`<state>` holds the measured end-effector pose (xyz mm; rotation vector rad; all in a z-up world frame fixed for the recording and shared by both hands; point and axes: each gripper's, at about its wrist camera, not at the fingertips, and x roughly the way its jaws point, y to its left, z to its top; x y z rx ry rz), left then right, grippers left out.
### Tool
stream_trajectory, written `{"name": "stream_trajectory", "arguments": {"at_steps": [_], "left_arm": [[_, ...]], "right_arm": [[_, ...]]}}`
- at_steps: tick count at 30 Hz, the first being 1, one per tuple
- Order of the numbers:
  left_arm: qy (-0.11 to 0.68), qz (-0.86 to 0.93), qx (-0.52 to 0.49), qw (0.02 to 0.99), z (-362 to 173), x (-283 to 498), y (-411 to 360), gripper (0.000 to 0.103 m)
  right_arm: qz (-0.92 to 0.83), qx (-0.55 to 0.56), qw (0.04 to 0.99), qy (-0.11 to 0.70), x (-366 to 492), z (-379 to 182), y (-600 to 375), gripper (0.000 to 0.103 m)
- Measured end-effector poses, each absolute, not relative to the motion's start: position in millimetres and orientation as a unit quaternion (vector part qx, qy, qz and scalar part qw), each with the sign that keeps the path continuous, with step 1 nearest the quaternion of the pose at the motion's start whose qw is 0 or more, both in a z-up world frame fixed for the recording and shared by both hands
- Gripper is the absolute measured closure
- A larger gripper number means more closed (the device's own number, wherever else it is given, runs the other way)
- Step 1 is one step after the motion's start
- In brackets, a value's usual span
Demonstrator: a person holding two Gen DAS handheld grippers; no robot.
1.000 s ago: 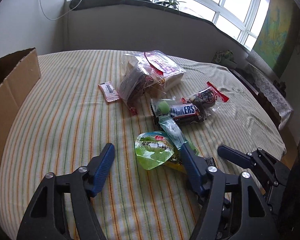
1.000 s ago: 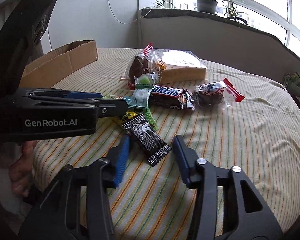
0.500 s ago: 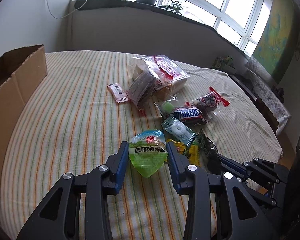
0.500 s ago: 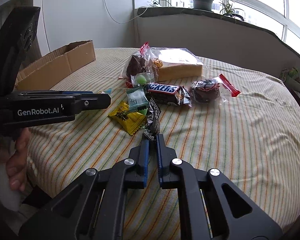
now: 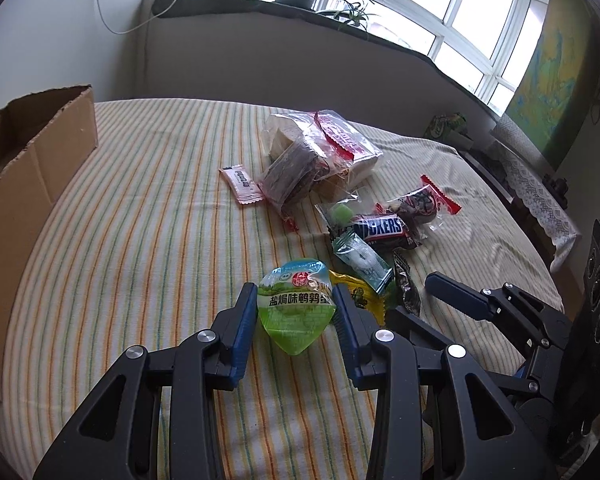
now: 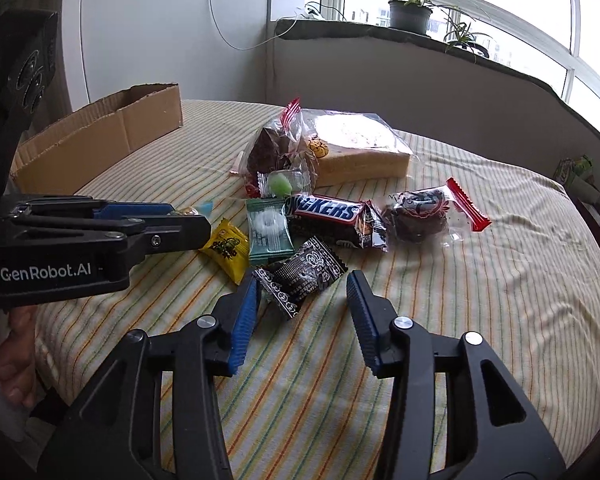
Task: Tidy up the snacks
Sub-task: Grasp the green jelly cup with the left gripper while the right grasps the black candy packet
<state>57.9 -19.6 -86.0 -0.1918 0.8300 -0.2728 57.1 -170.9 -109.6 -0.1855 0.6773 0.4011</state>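
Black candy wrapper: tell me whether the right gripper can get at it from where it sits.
Probably yes. The black candy wrapper lies flat on the striped cloth just ahead of the right gripper, whose jaws have just been opening and stand apart with nothing gripped. Nothing covers the wrapper; the yellow packet lies beside it.

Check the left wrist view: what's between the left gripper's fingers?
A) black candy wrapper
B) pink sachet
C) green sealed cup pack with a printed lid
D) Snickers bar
C: the green sealed cup pack sits between the left gripper pads, which press its sides.
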Motion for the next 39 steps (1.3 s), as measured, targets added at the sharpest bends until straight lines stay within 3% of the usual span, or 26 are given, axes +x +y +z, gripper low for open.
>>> {"name": "stream_trajectory", "arguments": {"at_steps": [1,3,18,23,24,26,27,28,30,32,33,38,39], "left_arm": [[0.401,-0.132,-0.093,0.902,-86,58,-20,0.067],[0.402,-0.133,-0.092,0.901,-86,58,-19,0.067],[0.395,-0.128,-0.092,0.905,-76,52,-19,0.067],[0.389,-0.126,-0.087,0.909,-70,49,-24,0.067],[0.388,-0.126,-0.086,0.909,-69,48,-25,0.067],[0.386,-0.125,-0.086,0.91,-66,45,-25,0.067],[0.384,-0.125,-0.086,0.911,-65,44,-25,0.067],[0.383,-0.124,-0.086,0.911,-64,43,-25,0.067],[0.383,-0.122,-0.087,0.912,-63,43,-24,0.067],[0.384,-0.119,-0.088,0.911,-64,43,-22,0.067],[0.384,-0.118,-0.089,0.911,-64,43,-21,0.067],[0.381,-0.116,-0.093,0.912,-62,43,-17,0.067],[0.381,-0.117,-0.094,0.912,-62,43,-16,0.067]], "right_arm": [[0.196,-0.087,0.92,0.328,57,-108,-171,0.08],[0.194,-0.086,0.922,0.325,57,-107,-171,0.091],[0.195,0.046,0.933,0.299,49,-90,-226,0.099],[0.186,0.016,0.929,0.321,49,-97,-225,0.099],[0.18,0.006,0.932,0.316,48,-99,-224,0.092],[0.176,0.002,0.933,0.315,53,-100,-223,0.059],[0.173,0.001,0.935,0.31,57,-101,-223,0.038],[0.174,-0.005,0.934,0.313,62,-102,-221,0.032],[0.181,-0.023,0.93,0.319,70,-101,-214,0.032],[0.177,-0.041,0.926,0.332,77,-102,-208,0.049],[0.176,-0.049,0.922,0.341,80,-105,-206,0.084],[0.168,-0.056,0.923,0.342,71,-105,-207,0.085],[0.164,-0.05,0.925,0.339,69,-103,-210,0.101]]}}
